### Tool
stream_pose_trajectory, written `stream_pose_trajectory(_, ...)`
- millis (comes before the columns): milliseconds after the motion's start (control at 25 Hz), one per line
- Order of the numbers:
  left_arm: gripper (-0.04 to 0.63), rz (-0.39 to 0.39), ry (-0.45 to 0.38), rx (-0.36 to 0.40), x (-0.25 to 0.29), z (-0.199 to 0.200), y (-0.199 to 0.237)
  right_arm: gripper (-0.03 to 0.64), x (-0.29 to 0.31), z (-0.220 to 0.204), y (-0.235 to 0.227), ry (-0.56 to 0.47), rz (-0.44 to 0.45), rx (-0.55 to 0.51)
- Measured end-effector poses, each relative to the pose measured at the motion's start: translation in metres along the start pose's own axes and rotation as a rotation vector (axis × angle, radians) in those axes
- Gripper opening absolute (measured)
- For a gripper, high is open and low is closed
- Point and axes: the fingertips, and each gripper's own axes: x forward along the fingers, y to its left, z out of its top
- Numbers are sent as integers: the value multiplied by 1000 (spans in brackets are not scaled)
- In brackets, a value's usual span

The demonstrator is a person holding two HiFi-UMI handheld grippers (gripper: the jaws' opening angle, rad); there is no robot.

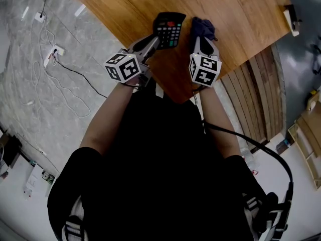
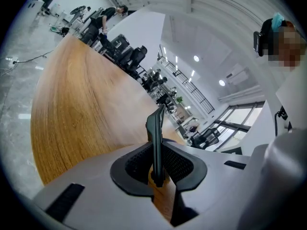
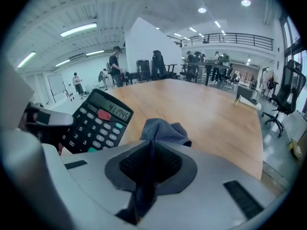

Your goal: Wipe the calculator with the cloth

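A black calculator (image 1: 169,28) with a red key is held above the wooden table (image 1: 241,19), tilted up, keys facing the right gripper. My left gripper (image 1: 156,40) is shut on its near edge; in the left gripper view the calculator (image 2: 155,143) shows edge-on between the pads. In the right gripper view the calculator (image 3: 97,122) sits at the left with its display lit. My right gripper (image 1: 199,40) is shut on a dark blue cloth (image 1: 202,28), which bunches out past the fingers. That cloth (image 3: 162,132) lies just right of the calculator, apart from it.
The table's near edge (image 1: 175,97) runs close in front of the person's body. A small white-and-black object (image 1: 292,20) sits at the table's far right edge. Cables and sockets (image 1: 55,51) lie on the grey floor at left. People and office chairs (image 3: 158,63) stand beyond the table.
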Motion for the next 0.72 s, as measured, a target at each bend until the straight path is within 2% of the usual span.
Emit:
stream_pose_trajectory(200, 67, -10, -39, -10, -9, 8, -8, 35, -38, 55, 35, -181, 99, -11)
stream_pose_trajectory(320, 67, -24, -52, 7, -9, 14, -18, 34, -52, 84, 63, -254, 179, -35)
stream_pose_trajectory(480, 67, -22, -57, 52, -4, 18, -32, 34, -64, 106, 99, -306, 275, -80)
stream_pose_trajectory(600, 67, 10, -59, 99, -4, 21, -35, 34, -73, 115, 124, -330, 339, -102)
stream_pose_trajectory(720, 67, 48, -63, 146, -6, 22, -39, 34, -76, 114, 134, -335, 361, -117)
